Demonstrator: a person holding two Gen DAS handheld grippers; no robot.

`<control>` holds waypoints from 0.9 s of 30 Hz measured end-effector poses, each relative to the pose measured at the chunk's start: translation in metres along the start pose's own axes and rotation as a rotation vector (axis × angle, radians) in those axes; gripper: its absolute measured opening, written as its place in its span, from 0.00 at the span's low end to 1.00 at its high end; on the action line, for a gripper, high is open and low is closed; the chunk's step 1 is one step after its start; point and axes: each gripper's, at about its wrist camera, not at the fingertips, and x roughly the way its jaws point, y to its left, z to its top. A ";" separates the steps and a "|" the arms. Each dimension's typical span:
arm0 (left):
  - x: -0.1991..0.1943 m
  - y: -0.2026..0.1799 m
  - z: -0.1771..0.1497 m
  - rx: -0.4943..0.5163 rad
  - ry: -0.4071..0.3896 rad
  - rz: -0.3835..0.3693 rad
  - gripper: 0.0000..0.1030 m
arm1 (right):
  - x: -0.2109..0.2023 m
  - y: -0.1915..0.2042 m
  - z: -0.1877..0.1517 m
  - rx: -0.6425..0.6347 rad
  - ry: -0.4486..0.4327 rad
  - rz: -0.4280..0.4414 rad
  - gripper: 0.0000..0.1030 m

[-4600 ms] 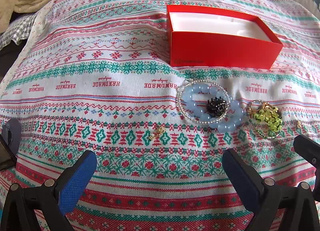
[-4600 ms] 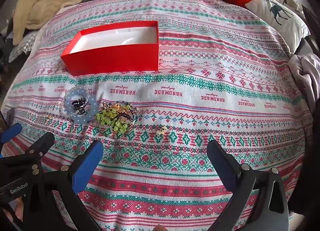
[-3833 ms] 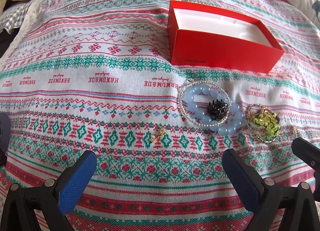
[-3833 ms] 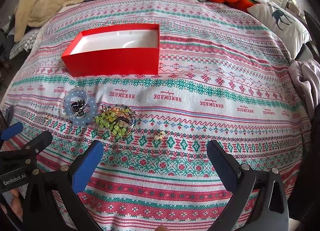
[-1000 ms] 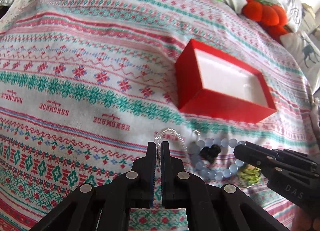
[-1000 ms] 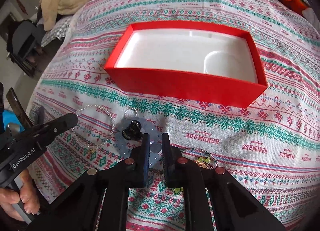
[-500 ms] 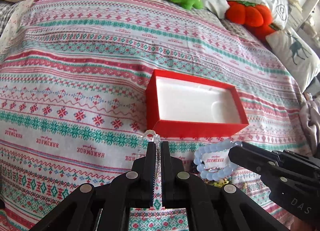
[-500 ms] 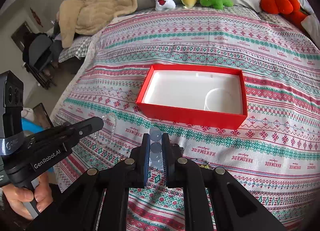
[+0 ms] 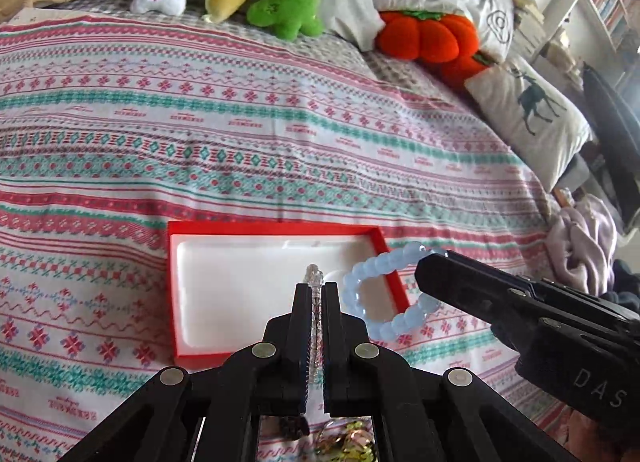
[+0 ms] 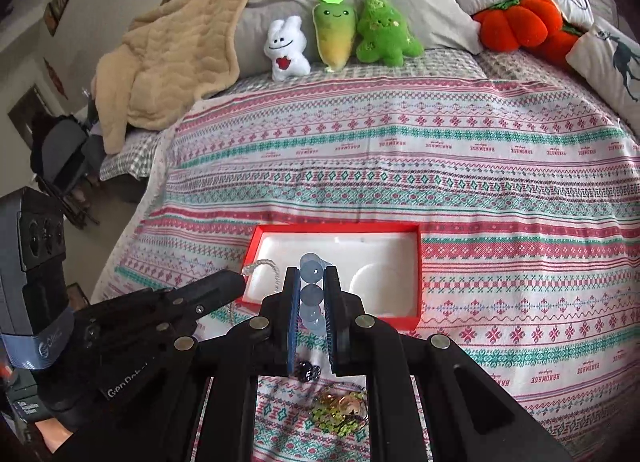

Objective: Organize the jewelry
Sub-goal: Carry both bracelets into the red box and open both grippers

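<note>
A red box (image 9: 276,227) with a white lining lies open on the patterned bedspread (image 9: 240,133). My left gripper (image 9: 315,290) is shut on a thin clear-bead bracelet (image 9: 314,276), held above the box. My right gripper (image 10: 312,276) is shut on a pale blue bead bracelet (image 10: 311,294); in the left wrist view that blue bead bracelet (image 9: 384,290) hangs as a loop over the box's right rim. In the right wrist view the red box (image 10: 336,227) lies just beyond both grippers, and the clear-bead bracelet (image 10: 264,264) dangles from the left gripper's tip.
A black hair claw (image 10: 307,372) and a green sequin piece with gold rings (image 10: 340,406) lie on the bedspread below the grippers. Plush toys (image 10: 332,33), pillows and an orange pumpkin cushion (image 10: 516,25) line the far edge. A beige blanket (image 10: 168,57) lies at the back left.
Both grippers have risen and moved forward with their bracelets, from just above the bedspread to over the red box. The hair claw and the sequin piece stay on the bedspread.
</note>
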 end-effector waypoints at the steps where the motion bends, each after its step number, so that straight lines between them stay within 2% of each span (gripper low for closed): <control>1: 0.005 0.001 0.002 -0.003 0.002 -0.016 0.00 | 0.003 -0.003 0.002 0.002 0.000 -0.008 0.12; 4: 0.021 0.011 0.004 -0.025 0.013 -0.024 0.00 | 0.014 -0.008 0.007 0.008 0.004 -0.020 0.12; 9: 0.041 0.032 0.001 -0.048 0.063 0.076 0.00 | 0.031 -0.005 0.009 0.011 0.027 -0.011 0.12; 13: 0.047 0.038 -0.002 -0.029 0.073 0.152 0.00 | 0.040 0.000 0.008 -0.003 0.037 0.009 0.12; 19: 0.054 0.033 -0.003 0.022 0.074 0.215 0.00 | 0.059 -0.021 0.000 -0.004 0.081 -0.079 0.12; 27: 0.055 0.033 -0.005 0.051 0.071 0.261 0.00 | 0.071 -0.040 -0.006 -0.004 0.106 -0.141 0.12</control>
